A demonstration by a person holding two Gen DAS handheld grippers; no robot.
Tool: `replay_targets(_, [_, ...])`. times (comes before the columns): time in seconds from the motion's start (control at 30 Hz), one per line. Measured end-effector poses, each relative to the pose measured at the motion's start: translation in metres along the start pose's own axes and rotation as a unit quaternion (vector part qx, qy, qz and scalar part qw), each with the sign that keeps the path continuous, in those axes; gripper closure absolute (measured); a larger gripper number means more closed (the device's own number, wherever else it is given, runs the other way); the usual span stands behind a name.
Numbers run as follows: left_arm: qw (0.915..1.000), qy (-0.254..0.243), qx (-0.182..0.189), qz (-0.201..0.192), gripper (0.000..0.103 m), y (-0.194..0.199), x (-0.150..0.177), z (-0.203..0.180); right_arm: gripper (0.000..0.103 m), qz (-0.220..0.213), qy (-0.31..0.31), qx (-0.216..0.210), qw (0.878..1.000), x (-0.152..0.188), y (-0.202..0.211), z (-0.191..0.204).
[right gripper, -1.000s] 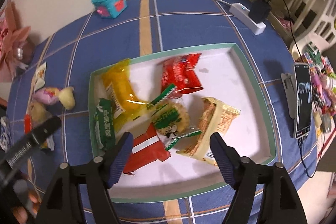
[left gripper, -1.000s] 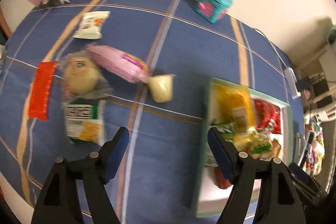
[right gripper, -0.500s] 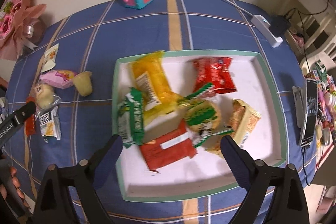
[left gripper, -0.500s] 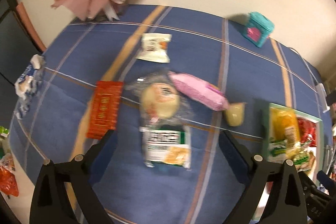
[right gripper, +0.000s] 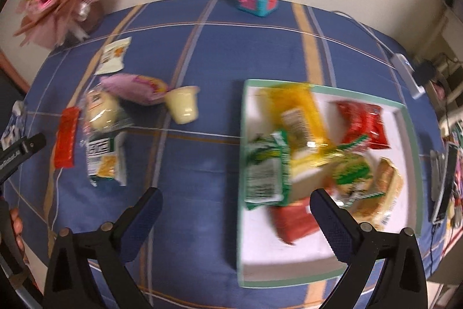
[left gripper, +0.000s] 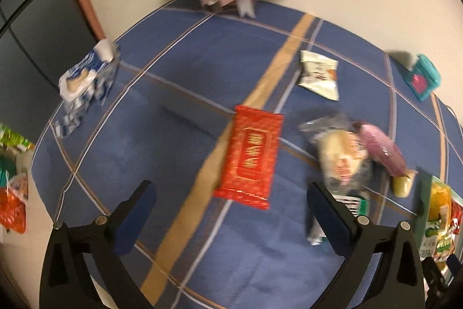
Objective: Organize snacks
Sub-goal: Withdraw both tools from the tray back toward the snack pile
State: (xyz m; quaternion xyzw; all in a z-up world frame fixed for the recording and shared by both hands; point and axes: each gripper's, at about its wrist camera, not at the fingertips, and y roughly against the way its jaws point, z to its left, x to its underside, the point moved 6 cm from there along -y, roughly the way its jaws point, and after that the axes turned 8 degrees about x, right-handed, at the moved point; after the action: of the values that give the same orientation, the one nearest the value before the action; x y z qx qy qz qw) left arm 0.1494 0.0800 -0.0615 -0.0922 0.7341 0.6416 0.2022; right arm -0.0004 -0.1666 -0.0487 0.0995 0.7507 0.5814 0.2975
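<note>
**Half the snacks boxed, half waiting on the cloth**

You are working through a job that looks roughly half done: the green-rimmed tray (right gripper: 406, 118) is holding a yellow bag (right gripper: 295, 109), a red packet (right gripper: 363, 125), a green packet (right gripper: 264, 170) and several more, while the red flat packet (left gripper: 251, 160), a clear-wrapped bun (left gripper: 341, 157), a pink packet (left gripper: 382, 149), a jelly cup (right gripper: 183, 106), a white sachet (left gripper: 318, 74) and a green-and-white packet (right gripper: 105, 161) are lying loose on the blue tablecloth (left gripper: 173, 135). You are holding the left gripper (left gripper: 231, 210) above the red flat packet, fingers spread wide and empty. Your right gripper (right gripper: 235, 217) is hovering at the tray's left rim, likewise spread and carrying nothing.
</note>
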Motion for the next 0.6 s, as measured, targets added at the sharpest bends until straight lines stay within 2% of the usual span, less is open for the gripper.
replay_targets(0.33, [0.9998,0.019,0.008,0.009,0.0,-0.009,-0.004,0.022,0.0,-0.003,0.058,-0.035,0.998,0.004,-0.012,0.078])
replay_targets(0.6, [0.9995,0.021,0.01,0.02,0.0,-0.022,-0.009,0.028,0.0,-0.008,0.09,-0.053,0.995,-0.001,-0.023,0.123])
